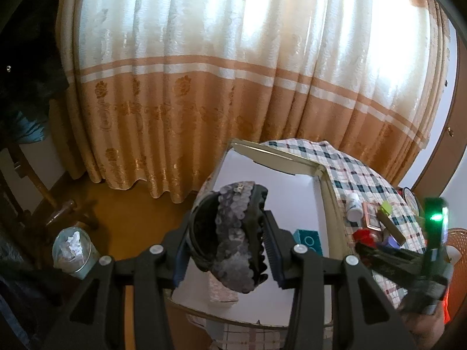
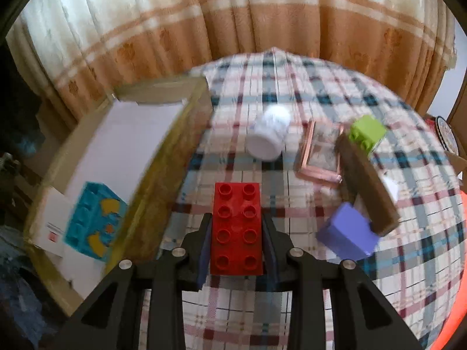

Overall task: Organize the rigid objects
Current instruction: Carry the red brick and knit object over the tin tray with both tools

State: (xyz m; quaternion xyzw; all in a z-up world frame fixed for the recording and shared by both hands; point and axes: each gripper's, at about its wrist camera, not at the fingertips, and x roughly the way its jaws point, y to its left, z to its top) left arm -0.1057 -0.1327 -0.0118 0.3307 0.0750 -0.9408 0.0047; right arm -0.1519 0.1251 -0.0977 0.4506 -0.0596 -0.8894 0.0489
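My left gripper [image 1: 230, 233] is shut on a large dark hair claw clip [image 1: 233, 233] with a sequin band, held above the open cardboard box [image 1: 292, 192]. A teal block [image 1: 309, 240] lies inside the box, and it also shows in the right wrist view [image 2: 93, 218]. My right gripper [image 2: 236, 227] is shut on a red toy brick [image 2: 237, 229], held above the checked tablecloth [image 2: 321, 87]. On the cloth lie a white bottle [image 2: 270, 135], a pink-framed case [image 2: 321, 157], a green brick [image 2: 367, 131], a purple brick [image 2: 348, 233] and a brown bar [image 2: 367, 183].
The cardboard box [image 2: 181, 145] stands at the table's left edge. A curtain [image 1: 233, 73] hangs behind. A bin with crumpled paper [image 1: 73, 250] stands on the floor at left, next to wooden chair legs [image 1: 43, 198]. The right hand-held gripper [image 1: 423, 250] shows at right.
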